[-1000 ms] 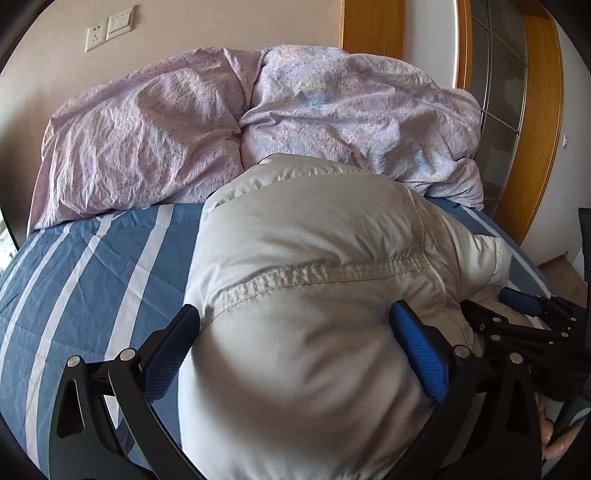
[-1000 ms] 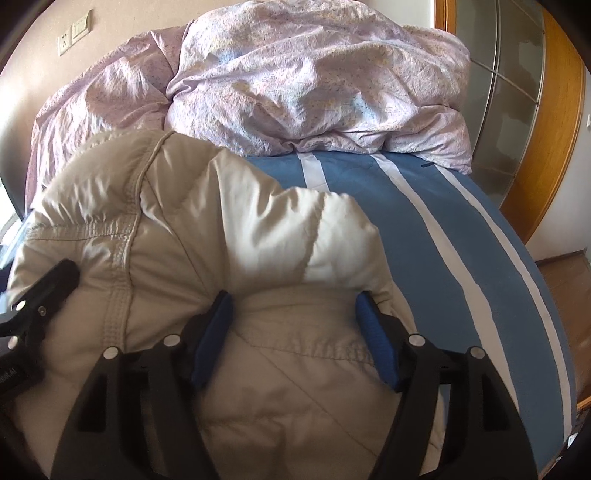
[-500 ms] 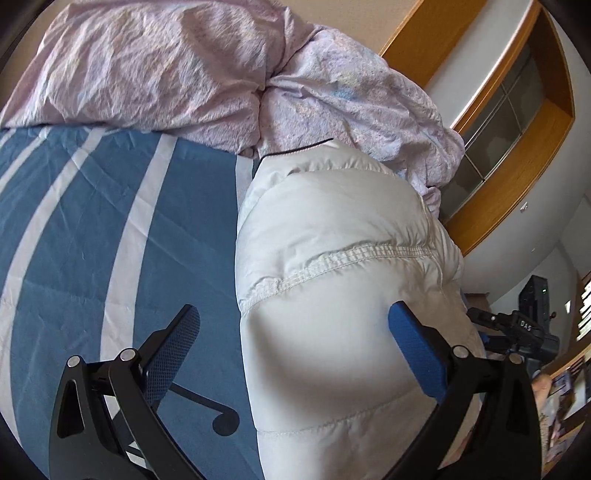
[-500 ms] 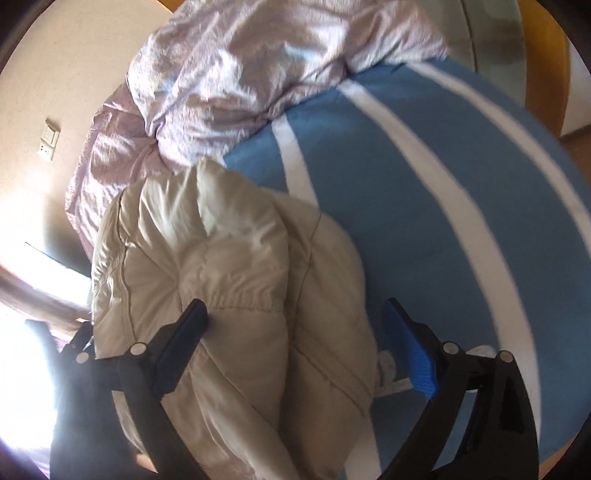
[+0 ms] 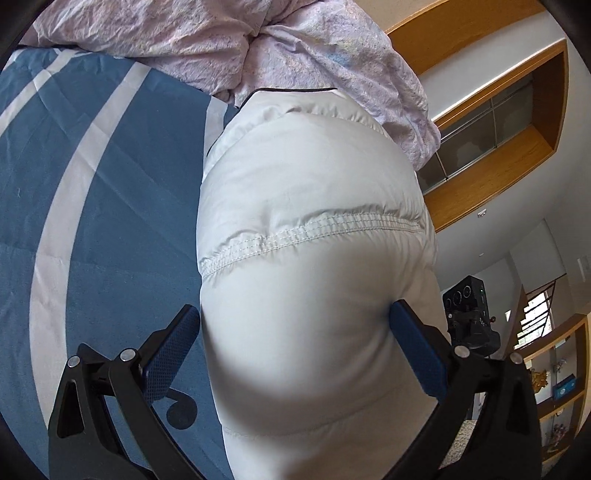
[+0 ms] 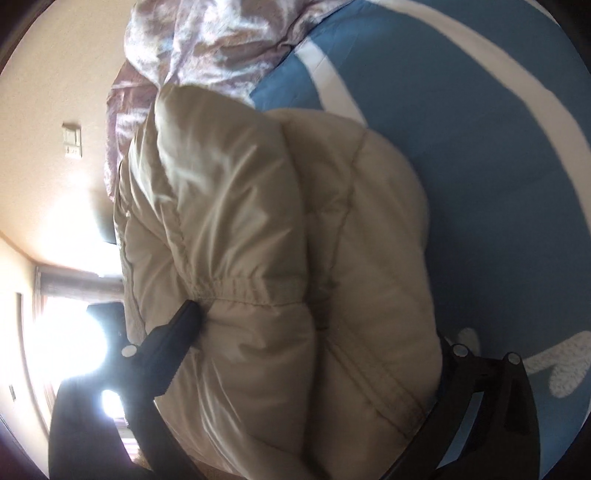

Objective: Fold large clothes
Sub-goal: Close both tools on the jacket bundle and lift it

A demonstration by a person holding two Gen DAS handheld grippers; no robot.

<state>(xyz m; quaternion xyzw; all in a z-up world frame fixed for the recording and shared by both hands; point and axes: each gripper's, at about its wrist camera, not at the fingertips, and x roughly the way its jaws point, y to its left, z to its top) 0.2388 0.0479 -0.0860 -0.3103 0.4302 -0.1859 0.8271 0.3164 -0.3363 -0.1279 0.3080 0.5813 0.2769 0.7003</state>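
Note:
A puffy pale-grey padded jacket (image 5: 314, 203) lies bundled on the blue striped bed sheet (image 5: 92, 184). My left gripper (image 5: 295, 312) stands wide around its near end. The right pad sinks into the padding and the left pad sits just beside the jacket's edge. In the right wrist view the jacket (image 6: 258, 221) looks beige and fills the space between the fingers of my right gripper (image 6: 314, 321). Its jaws are opening. One fingertip (image 6: 188, 310) dents the fabric and the other is hidden behind the bulge.
A crumpled lilac quilt (image 5: 184, 33) is piled at the head of the bed, right behind the jacket. Bare sheet (image 6: 480, 147) spreads on both sides. The other gripper's black body (image 5: 469, 314) shows past the jacket. Wooden window frames and shelves stand beyond the bed.
Both views have rolled and dropped toward the bed. The right gripper's jaws have spread much wider around the jacket. The left gripper's width looks unchanged.

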